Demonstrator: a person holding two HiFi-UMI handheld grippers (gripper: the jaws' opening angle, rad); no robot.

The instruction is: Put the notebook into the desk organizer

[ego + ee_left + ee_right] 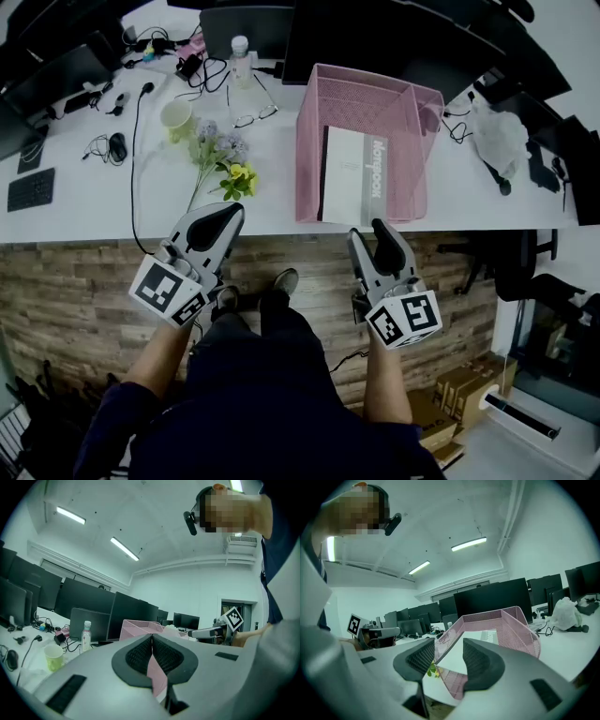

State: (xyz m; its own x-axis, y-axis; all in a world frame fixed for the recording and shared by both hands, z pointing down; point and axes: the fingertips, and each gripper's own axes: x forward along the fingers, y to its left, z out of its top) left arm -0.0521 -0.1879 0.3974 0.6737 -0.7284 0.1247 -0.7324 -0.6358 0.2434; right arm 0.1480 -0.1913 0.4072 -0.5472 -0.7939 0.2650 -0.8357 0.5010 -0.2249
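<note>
The pink mesh desk organizer (314, 122) stands on the white desk (84, 211), and the white and grey notebook (352, 175) rests inside its larger compartment. Both grippers hang off the desk's near edge, above the floor. My left gripper (225, 214) is shut with nothing between its pads (151, 637). My right gripper (375, 228) is open and empty, a short way in front of the organizer. Between the right gripper's (447, 651) jaws, the right gripper view shows the organizer (487, 617) with the notebook (480, 638) in it. The left gripper view catches the organizer's pink rim (136, 627).
Left of the organizer lie artificial flowers (225, 159), a pale green mug (176, 117), glasses (253, 114) and a bottle (241, 58). Cables, a mouse (117, 145) and a keyboard (31, 189) sit far left, a plastic bag (497, 136) right. Monitors line the back.
</note>
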